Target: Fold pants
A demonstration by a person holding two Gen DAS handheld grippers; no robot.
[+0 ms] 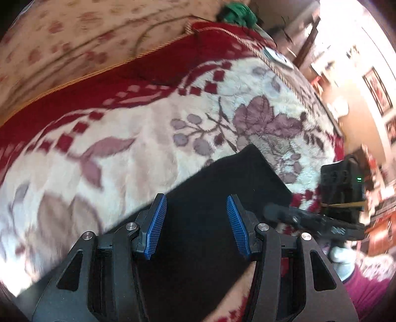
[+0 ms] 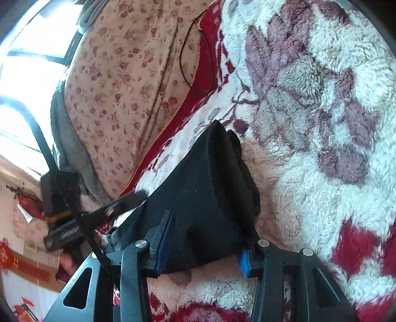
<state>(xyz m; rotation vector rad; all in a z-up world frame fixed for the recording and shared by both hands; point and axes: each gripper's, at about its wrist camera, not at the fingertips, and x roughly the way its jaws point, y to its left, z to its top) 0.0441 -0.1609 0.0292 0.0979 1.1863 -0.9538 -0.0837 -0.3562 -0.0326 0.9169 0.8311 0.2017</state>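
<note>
- My left hand-held gripper [image 1: 196, 226] is spread, its blue ribbed pads [image 1: 156, 226] well apart, with nothing between them; it hangs over the black pants [image 1: 222, 185]
- In the left wrist view the pants lie as a flat dark slab on the fleece blanket [image 1: 148, 138] that covers the bed, one corner of the cloth pointing up toward the purple flower pattern
- My right hand-held gripper [image 2: 203, 244] is spread too, but the near edge of the pants sits between its fingers; the left blue pad [image 2: 164, 244] touches the cloth, and only a sliver of the right pad [image 2: 243, 262] shows from under the fabric
- I cannot tell whether the fabric is truly pinched there; the fingers stand wide, so I read them as not clamped
- In the right wrist view the pants [image 2: 210, 178] are bunched in stacked layers, rising to a peak away from me, with several folded edges showing on the right side
- Beyond the blanket's red border lies a cream cover with small red flowers [image 2: 118, 81]
- In the left wrist view the other gripper shows as a dark body at the right edge, just beside the pants' corner
- A green thing [image 1: 237, 12] sits at the far end of the bed, too blurred to name
</note>
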